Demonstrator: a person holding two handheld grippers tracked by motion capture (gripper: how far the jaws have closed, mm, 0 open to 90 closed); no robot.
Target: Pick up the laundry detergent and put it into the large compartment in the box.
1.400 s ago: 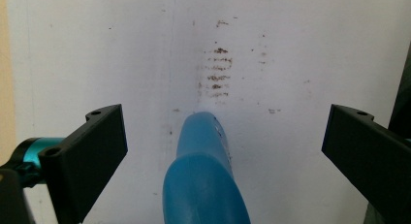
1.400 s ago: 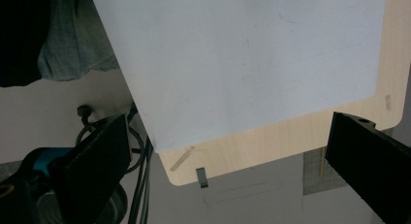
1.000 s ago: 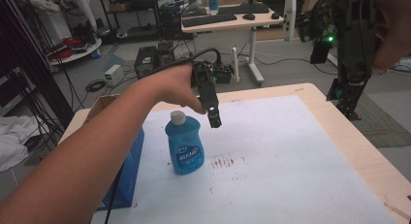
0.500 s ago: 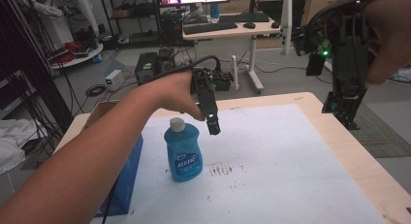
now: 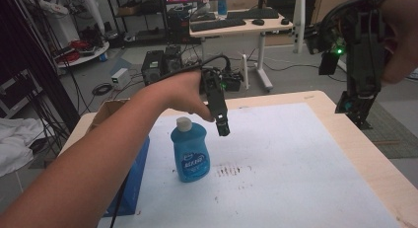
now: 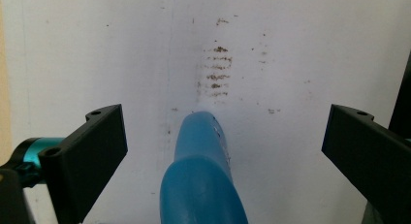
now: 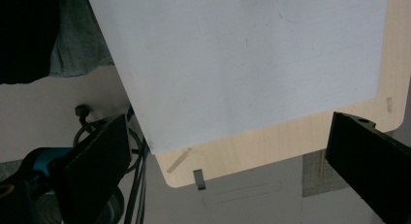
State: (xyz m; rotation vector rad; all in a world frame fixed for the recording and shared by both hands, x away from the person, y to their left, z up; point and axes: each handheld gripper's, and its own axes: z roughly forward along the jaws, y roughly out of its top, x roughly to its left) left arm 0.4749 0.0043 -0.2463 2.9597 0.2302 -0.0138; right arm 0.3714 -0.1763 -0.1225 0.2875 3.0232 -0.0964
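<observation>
risk here: the tall blue soap bottle (image 5: 190, 151) stands upright and top-heavy on the white mat (image 5: 296, 164), so a jaw clipping its cap on the way down could tip it. left gripper (image 5: 224, 129) hovers just beside and above the cap, jaws wide, bottle between them from its own view. right gripper (image 5: 356, 109), also wide, hangs well apart over the table's far corner.

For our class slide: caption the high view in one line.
Left tongs hover open beside an upright blue soap bottle.
</observation>
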